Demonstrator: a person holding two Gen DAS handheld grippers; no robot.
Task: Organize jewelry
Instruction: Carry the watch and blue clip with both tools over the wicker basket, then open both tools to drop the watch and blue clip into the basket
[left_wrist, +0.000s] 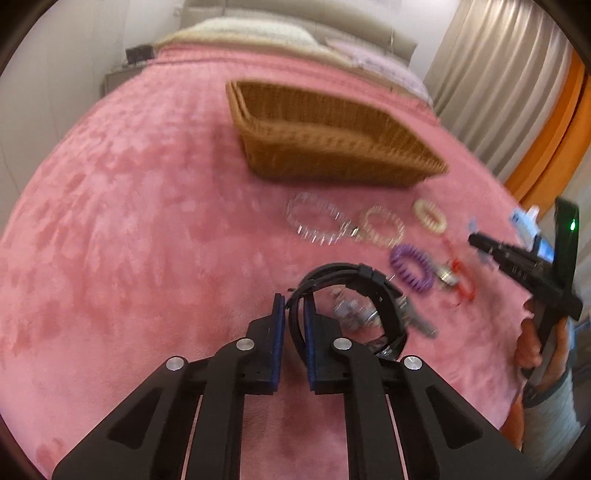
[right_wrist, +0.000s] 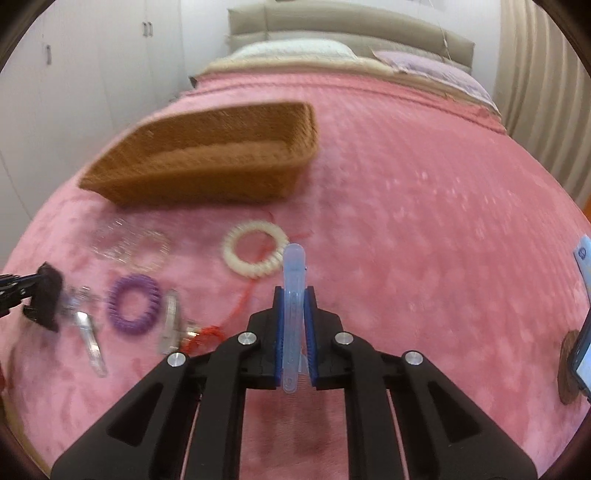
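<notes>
My left gripper (left_wrist: 294, 301) is shut on a black watch (left_wrist: 354, 291) and holds it above the pink blanket. My right gripper (right_wrist: 294, 291) is shut on a pale blue hair clip (right_wrist: 293, 295); it also shows at the right of the left wrist view (left_wrist: 476, 242). A brown wicker basket (left_wrist: 280, 147) (right_wrist: 155, 184) lies beyond. On the blanket lie a clear bracelet (left_wrist: 314, 218), a cream beaded bracelet (left_wrist: 382, 227), a white spiral hair tie (right_wrist: 255, 254) (left_wrist: 430, 216), a purple spiral hair tie (right_wrist: 133, 302) (left_wrist: 412, 267), clear clips (right_wrist: 90, 345) and a red string (right_wrist: 207, 334).
The pink blanket (left_wrist: 129, 221) covers a bed with pillows (right_wrist: 295, 50) at the head. Curtains (left_wrist: 509, 85) hang at the right. White wardrobe doors (right_wrist: 92, 55) stand at the left. A phone (right_wrist: 581, 347) shows at the right edge.
</notes>
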